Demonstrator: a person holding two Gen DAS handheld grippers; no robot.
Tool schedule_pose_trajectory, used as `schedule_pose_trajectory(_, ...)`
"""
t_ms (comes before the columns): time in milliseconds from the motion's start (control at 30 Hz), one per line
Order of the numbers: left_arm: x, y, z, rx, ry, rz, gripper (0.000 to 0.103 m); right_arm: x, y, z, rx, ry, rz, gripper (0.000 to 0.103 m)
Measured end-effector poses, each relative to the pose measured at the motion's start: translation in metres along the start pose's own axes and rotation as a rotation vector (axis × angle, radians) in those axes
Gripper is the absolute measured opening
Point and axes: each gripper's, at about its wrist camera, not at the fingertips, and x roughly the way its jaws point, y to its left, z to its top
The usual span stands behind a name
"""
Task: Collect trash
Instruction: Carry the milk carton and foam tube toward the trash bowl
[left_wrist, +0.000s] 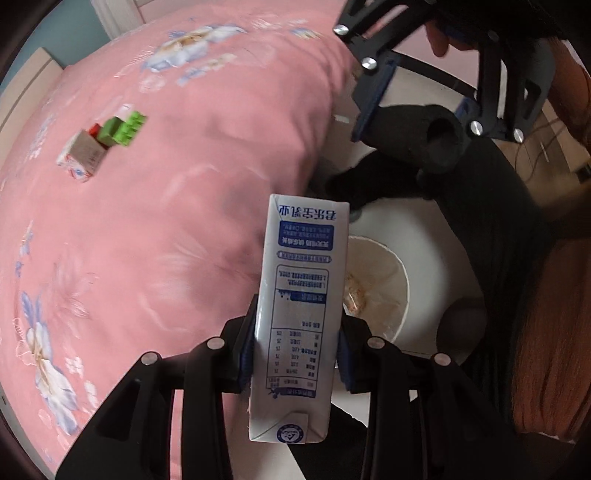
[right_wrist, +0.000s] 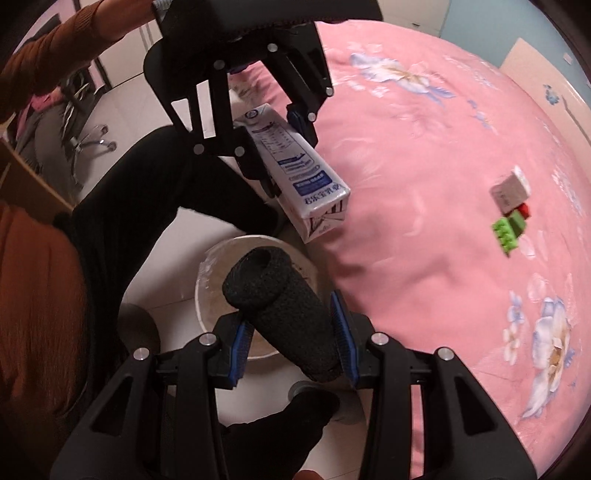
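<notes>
So we've got both hands loaded over the white trash bin (right_wrist: 207, 280), which sits on the floor right beside the bed with the pink floral quilt (left_wrist: 147, 221). Going left to right: the left gripper (left_wrist: 295, 354) pinches a milk carton (left_wrist: 301, 314) low on its sides, with most of the carton sticking out past the pads. The bin's rim peeks out just right of it, so an early release could clip the rim or land it on the quilt. The right gripper (right_wrist: 291, 343) pinches a black foam tube (right_wrist: 284, 314), askew between the blue pads (right_wrist: 341, 332), so it may twist free sideways. The two grippers sit near each other and could bump. A small carton (left_wrist: 83, 157) and green blocks (left_wrist: 123, 129) wait on the quilt.
</notes>
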Motion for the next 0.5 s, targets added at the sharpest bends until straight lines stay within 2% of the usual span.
schedule_pose_trajectory(500,0.042,-0.050,-0.031,0.006,0.014,-0.088,0.038,0.045,0.057,-0.009,-0.086,0.065,0.066,0.041)
